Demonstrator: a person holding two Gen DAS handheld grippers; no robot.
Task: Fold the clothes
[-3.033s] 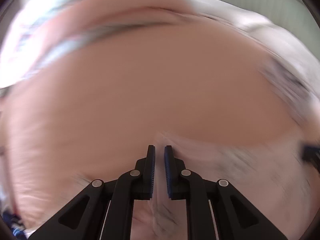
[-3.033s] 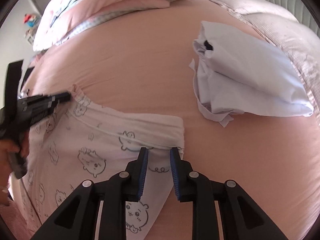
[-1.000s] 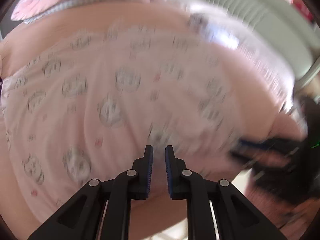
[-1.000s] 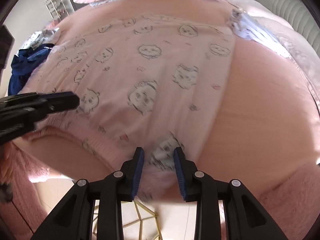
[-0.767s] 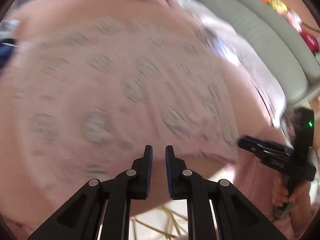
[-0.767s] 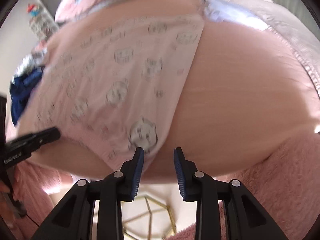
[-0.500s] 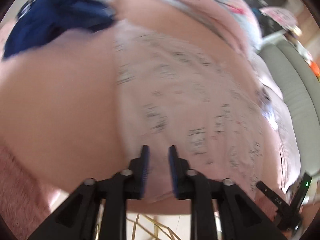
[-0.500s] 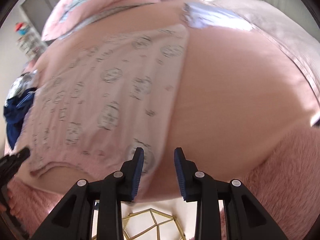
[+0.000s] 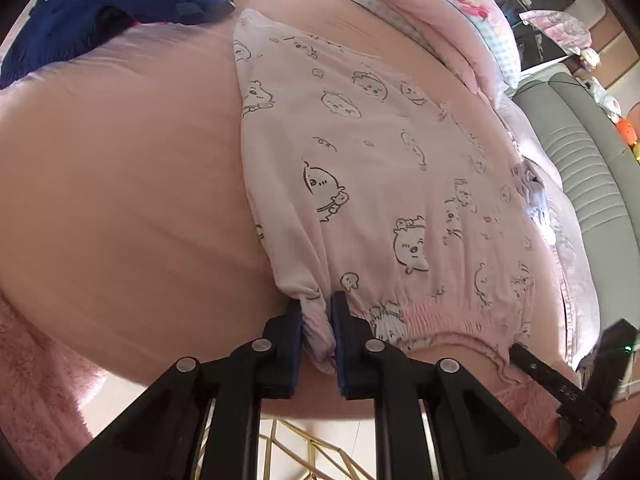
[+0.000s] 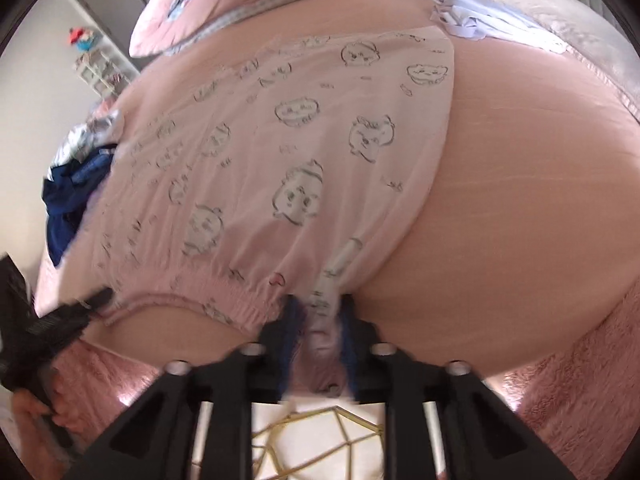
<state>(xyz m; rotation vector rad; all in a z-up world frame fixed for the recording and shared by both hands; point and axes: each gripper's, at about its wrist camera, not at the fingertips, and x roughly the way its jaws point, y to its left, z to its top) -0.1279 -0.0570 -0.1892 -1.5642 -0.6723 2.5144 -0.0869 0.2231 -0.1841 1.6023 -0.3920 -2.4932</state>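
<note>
Soft pink cartoon-print pajama pants point(image 9: 380, 184), gathered elastic waistband point(image 9: 440, 314) between closing claws

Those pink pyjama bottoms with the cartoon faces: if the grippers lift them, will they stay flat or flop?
The pyjama bottoms will probably flop: the fabric bunches where the left gripper and right gripper are closing on the waistband. They are likely light, lying thin on the bed.

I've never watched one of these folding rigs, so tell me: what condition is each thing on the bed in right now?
Pink printed garment: spread flat on the bed, waistband corners pinched.
Left gripper: closing, corner between its fingers.
Right gripper: closing, other corner between its fingers.
Navy clothes: crumpled heap.
White garment: loosely folded.
</note>
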